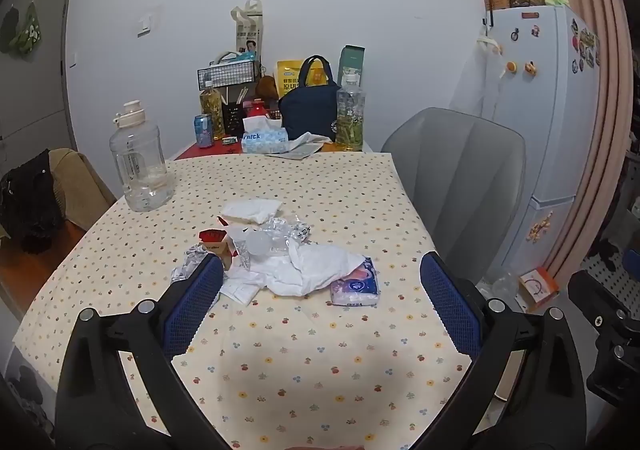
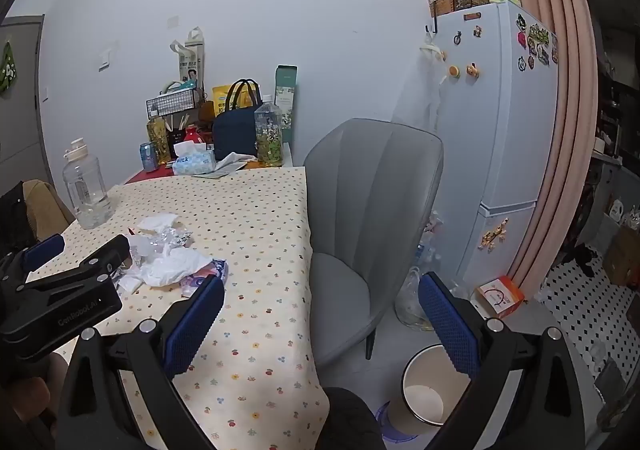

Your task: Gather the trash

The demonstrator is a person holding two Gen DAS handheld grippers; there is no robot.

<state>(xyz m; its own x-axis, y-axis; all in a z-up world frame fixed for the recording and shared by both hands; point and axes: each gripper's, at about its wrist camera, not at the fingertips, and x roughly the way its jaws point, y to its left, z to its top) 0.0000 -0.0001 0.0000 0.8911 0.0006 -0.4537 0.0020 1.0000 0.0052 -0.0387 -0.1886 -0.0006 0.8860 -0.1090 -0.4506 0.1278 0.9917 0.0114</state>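
Dotted tablecloth, crumpled white tissue-and-wrapper trash heap mid-table, left tongs apart, right tongs apart.

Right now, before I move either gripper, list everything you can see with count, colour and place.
trash pile: 1, white tissues and wrappers, table centre
tissue pack: 1, pink-blue, right edge of pile
water jug: 1, clear, table's left
tablecloth: 1, cream, dotted
tissue box: 1, blue, far end
lunch bag: 1, navy, far end
tea bottles: 2, clear, far end
chair: 1, grey, right of table
fridge: 1, white, by curtain
waste bin: 1, white inside, on floor
left gripper: open
right gripper: open
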